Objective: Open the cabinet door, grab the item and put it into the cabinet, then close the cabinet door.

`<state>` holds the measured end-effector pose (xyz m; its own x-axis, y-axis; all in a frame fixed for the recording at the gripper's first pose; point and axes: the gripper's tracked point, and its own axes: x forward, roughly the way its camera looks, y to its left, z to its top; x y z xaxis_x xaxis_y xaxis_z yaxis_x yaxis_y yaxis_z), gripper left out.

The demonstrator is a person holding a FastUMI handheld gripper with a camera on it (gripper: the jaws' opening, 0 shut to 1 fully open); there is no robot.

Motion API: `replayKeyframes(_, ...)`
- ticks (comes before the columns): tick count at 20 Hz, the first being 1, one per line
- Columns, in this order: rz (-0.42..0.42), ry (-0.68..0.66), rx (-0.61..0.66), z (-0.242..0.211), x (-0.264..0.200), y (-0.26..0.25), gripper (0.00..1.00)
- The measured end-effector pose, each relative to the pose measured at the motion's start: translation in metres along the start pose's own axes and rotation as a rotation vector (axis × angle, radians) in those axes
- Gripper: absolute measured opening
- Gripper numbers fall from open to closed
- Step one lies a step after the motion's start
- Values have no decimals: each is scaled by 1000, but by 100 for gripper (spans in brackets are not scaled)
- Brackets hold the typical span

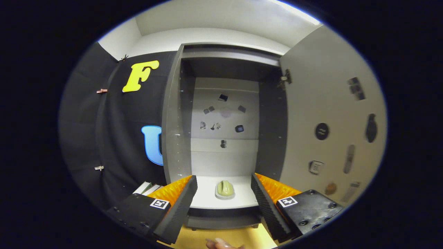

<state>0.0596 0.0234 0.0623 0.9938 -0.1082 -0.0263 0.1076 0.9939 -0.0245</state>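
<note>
The cabinet (225, 103) stands open, its door (328, 114) swung wide to the right on its hinge (285, 79), and the small pale-green item (225, 189) already lies on the cabinet's bottom shelf (238, 199), near the front lip and roughly midway between the two side walls. The gripper (224, 204) hangs in front of the cabinet with its fingers (180, 204) spread wide and holding nothing; the item sits beyond them, framed in the gap, apart from both. Judged from this, the opening and the placing look done, and the step in hand is the retreat from the cabinet ahead of closing it. The next move calls for swinging the gripper out to the right of the cabinet, getting a finger behind the door's free edge or against its outer face, and pushing it round toward the cabinet's front until it meets the frame. The item lies close to the shelf's lip, so the closing door may brush it if it overhangs; whether it does cannot be told. Small dark stickers (223, 117) dot the cabinet's back wall
</note>
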Motion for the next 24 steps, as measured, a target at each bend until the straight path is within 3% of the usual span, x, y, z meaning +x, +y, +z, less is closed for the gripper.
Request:
replayKeyframes(2, -39, 20, 18, -3, -37, -13, 98)
replayKeyframes(7, -31, 51, 69, -2, -108, -49, 98)
replayKeyframes(13, -15, 13, 15, 11, -193, -141, 98)
replayKeyframes(19, -24, 16, 6, 6, -215, -241, 98)
replayKeyframes(24, -58, 8, 47, 3, -193, -303, 98)
